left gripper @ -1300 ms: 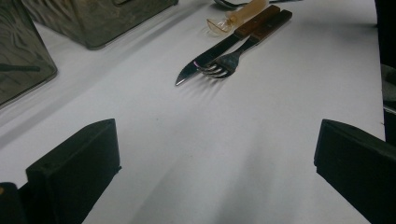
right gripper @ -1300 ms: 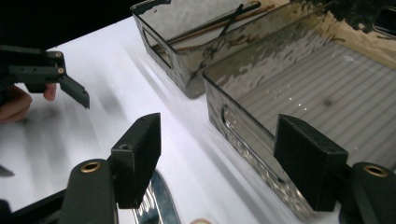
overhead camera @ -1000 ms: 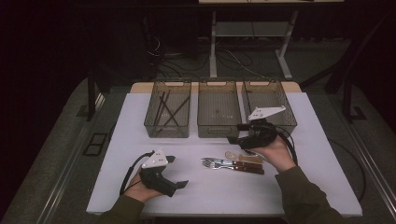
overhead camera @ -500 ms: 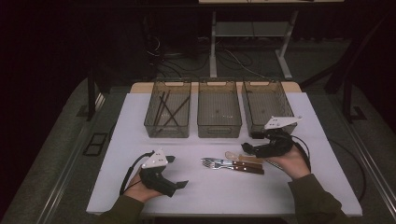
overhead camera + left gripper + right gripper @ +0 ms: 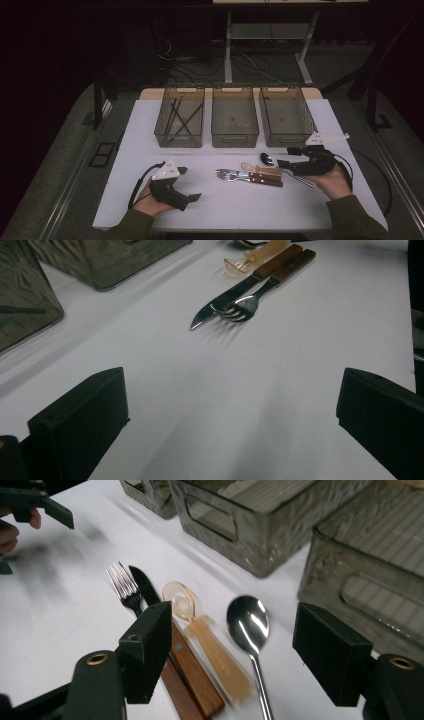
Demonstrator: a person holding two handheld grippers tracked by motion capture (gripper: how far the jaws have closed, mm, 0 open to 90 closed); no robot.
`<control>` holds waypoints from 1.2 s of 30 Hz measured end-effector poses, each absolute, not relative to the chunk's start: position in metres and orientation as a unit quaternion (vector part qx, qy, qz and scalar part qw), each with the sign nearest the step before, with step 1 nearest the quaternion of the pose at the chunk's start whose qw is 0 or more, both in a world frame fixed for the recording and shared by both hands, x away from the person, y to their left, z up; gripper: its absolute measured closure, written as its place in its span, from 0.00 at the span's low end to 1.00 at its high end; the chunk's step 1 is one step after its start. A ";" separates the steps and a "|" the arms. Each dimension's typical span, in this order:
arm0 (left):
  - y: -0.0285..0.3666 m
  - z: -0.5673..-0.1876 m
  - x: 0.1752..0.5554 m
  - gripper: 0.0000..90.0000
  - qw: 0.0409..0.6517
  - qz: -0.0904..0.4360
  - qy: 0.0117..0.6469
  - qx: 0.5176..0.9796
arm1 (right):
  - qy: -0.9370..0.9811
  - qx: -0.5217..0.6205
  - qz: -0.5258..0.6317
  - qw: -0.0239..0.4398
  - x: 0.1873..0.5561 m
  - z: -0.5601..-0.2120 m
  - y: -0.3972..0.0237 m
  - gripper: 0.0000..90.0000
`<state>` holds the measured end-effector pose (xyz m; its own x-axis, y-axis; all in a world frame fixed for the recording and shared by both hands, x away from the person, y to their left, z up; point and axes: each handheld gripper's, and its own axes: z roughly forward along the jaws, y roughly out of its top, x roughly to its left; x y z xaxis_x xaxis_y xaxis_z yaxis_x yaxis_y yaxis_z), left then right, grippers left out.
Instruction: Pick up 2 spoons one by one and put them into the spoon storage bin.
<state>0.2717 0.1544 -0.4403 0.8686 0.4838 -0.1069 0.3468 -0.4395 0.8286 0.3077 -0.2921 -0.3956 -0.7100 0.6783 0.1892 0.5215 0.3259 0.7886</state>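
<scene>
No text, label, brand, number or sign can be read anywhere.

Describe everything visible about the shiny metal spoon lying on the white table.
The shiny metal spoon has a polished oval bowl that faces up and reflects light, and a thin straight handle. It lies flat on the white table, at the right end of the cutlery row, beside a translucent amber plastic spoon, apart from it as far as can be seen. The right gripper hangs over it with open jaws, not touching.
</scene>
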 end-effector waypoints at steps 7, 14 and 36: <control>0.154 -0.440 0.271 0.00 0.468 0.074 0.246 0.846 | 0.810 0.374 0.442 0.089 0.302 -0.405 -0.306 0.43; 0.153 -0.440 0.271 0.00 0.467 0.076 0.244 0.847 | 0.814 0.386 0.427 0.084 0.307 -0.413 -0.303 0.51; 0.151 -0.440 0.271 0.00 0.463 0.078 0.243 0.849 | 0.816 0.395 0.414 0.079 0.342 -0.429 -0.275 0.55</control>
<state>0.2711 0.1514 -0.4404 0.8695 0.4850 -0.0937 0.3411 -0.4524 0.8240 0.3418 -0.2749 -0.4290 -0.6751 0.7104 0.1989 0.5801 0.3447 0.7380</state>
